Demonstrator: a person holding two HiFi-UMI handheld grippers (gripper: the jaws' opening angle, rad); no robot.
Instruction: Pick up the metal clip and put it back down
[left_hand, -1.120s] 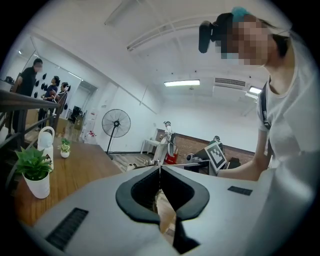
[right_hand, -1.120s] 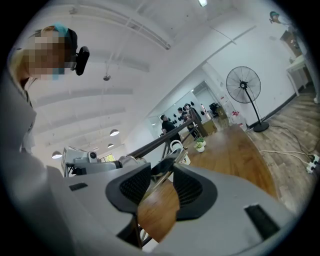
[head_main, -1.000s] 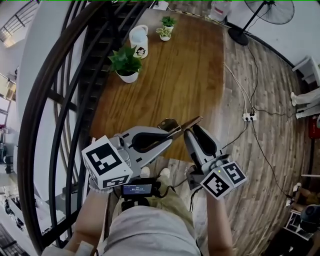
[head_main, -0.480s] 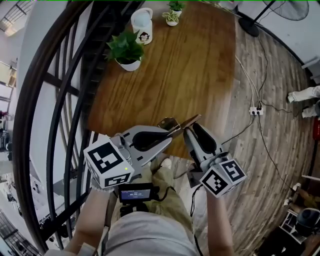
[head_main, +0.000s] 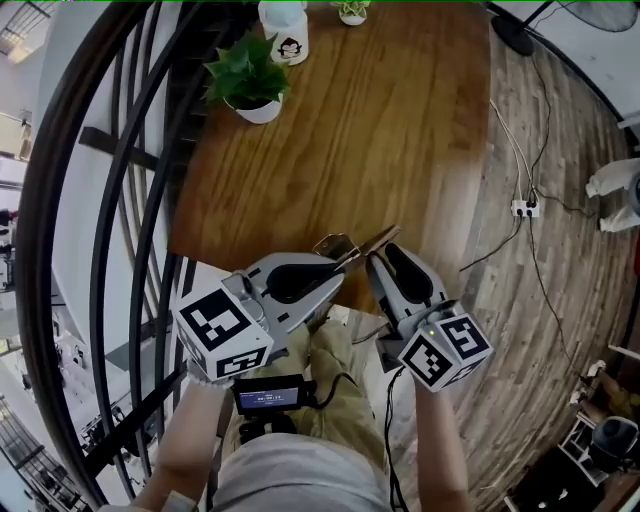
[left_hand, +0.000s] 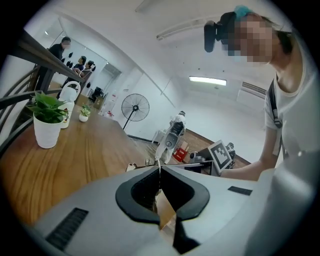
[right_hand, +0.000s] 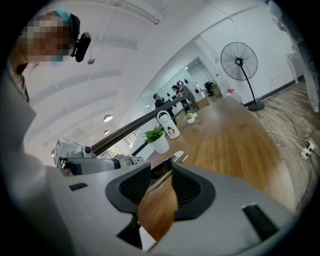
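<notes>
Left gripper (head_main: 342, 266) has its jaws pressed together on a thin edge of the metal clip (head_main: 338, 246), a sliver of bright metal standing out of the seam in the left gripper view (left_hand: 159, 167). The right gripper (head_main: 384, 256) stands part-spread, with the clip's long arm running slantwise between its pads (right_hand: 161, 181). As far as I can judge, the pads bear on the arm. Neither grip has altered over the last second, and the two grippers and the clip keep the same pose toward one another. What has changed is the setting in the head view: the wooden table (head_main: 400, 150) has slid up the picture. The potted plant (head_main: 247, 85) and the white jug (head_main: 285, 25) at its far edge are now almost out of the top. The table's near edge has drawn in close under the gripper tips. That reads as the person's head or body shifting, not work on the clip. The clip hangs between both grippers just inside the near edge, seemingly clear of the wood, so the lift looks done. Setting the clip down and letting go are still to do.
</notes>
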